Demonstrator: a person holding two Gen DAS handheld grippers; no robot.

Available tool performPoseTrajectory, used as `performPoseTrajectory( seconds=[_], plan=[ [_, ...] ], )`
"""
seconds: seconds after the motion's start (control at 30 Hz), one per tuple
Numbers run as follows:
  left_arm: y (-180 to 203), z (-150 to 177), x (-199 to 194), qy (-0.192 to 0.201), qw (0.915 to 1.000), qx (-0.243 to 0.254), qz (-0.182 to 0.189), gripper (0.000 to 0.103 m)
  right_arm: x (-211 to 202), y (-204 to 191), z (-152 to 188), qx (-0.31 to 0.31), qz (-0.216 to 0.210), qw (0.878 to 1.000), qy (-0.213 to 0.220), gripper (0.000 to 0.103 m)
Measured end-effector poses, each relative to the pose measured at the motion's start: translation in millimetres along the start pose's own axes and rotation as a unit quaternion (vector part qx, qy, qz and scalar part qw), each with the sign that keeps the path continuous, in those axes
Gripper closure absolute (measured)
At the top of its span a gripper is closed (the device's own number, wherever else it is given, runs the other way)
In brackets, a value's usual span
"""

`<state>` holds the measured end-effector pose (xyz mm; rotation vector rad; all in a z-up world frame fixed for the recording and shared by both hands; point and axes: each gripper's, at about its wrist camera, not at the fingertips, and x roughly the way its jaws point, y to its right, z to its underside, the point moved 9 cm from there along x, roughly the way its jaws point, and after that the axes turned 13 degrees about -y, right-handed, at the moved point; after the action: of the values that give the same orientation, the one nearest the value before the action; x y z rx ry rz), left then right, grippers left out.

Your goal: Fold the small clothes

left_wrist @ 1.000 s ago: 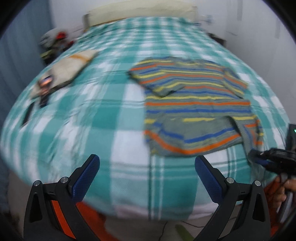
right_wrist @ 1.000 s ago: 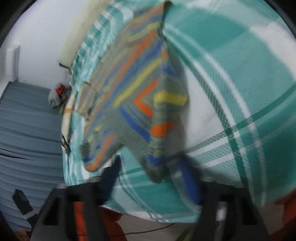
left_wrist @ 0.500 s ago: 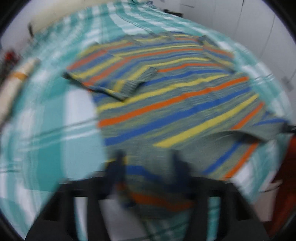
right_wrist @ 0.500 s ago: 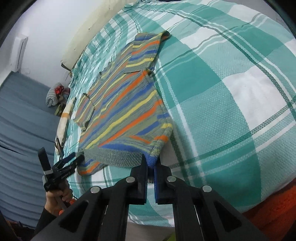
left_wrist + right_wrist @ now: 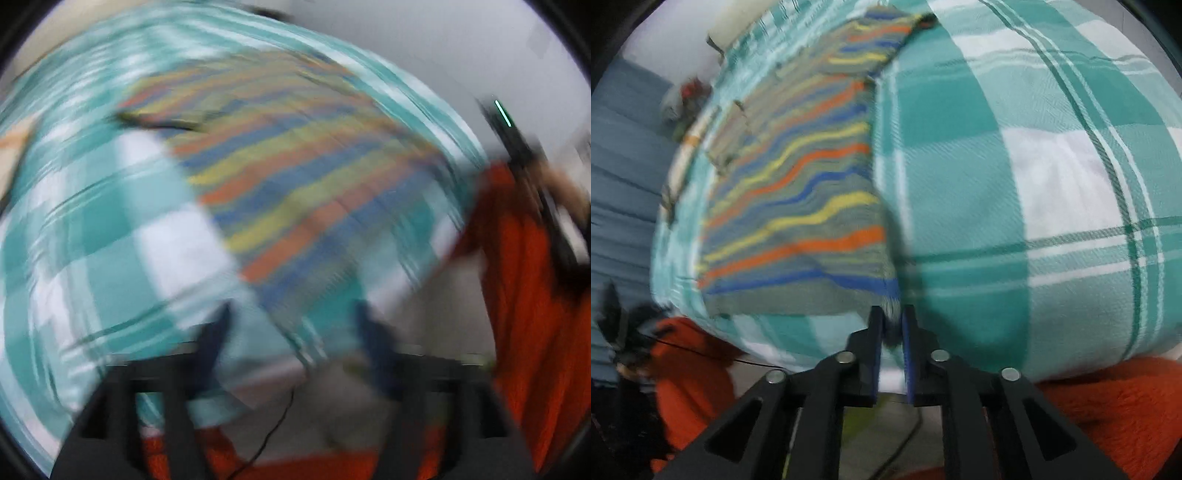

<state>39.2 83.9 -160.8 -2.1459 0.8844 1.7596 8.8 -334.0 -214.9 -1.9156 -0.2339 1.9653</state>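
A small striped sweater [image 5: 798,206] in grey, orange, blue and yellow lies spread on a teal and white checked bed cover [image 5: 1052,166]. My right gripper [image 5: 893,328] is shut on the sweater's near hem corner at the bed's front edge. In the left wrist view, heavily blurred, the sweater [image 5: 295,192] fills the middle. My left gripper [image 5: 291,332] is open, its fingers apart and empty, just off the sweater's near hem by the bed edge. The right gripper and hand show at the far right [image 5: 532,166].
A cream bundle [image 5: 690,136] and a pile of small items [image 5: 683,99] lie at the far side of the bed. Orange fabric [image 5: 1108,398] hangs below the bed's front edge. A grey-blue curtain [image 5: 620,166] is on the left.
My right gripper has stayed shut on the hem corner and pulled the sweater toward the bed's front edge. My left gripper has opened and swung away fast, blurring its view.
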Motion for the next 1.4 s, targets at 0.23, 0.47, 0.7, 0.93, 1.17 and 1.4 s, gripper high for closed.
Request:
performPoseTrajectory(
  seconds=[0.23,0.47,0.7,0.93,1.17,1.4],
  plan=[
    [-17,-13,58,-0.038,0.9854,-0.158,0.05,0.034,18,2,-9,0.001,-0.059,0.998,-0.017,0.066],
    [-4,-1,78,-0.071,0.9806,-0.18,0.031,0.099,29,-15,-22,-0.033,-0.083,0.996,-0.01,0.098],
    [-18,17,26,-0.058,0.9856,-0.154,0.041,0.099,-15,-40,2,-0.037,-0.155,0.987,-0.022,0.098],
    [-32,28,72,-0.129,0.9791,-0.156,-0.015,0.099,35,-26,8,-0.026,-0.056,0.995,-0.083,0.099],
    [-23,28,56,-0.114,0.9817,-0.148,-0.038,0.099,53,-37,6,-0.03,-0.002,0.995,-0.097,0.099],
    [-27,31,71,-0.121,0.9746,-0.188,-0.018,0.099,60,-29,2,-0.011,0.01,0.995,-0.095,0.099]
  ],
)
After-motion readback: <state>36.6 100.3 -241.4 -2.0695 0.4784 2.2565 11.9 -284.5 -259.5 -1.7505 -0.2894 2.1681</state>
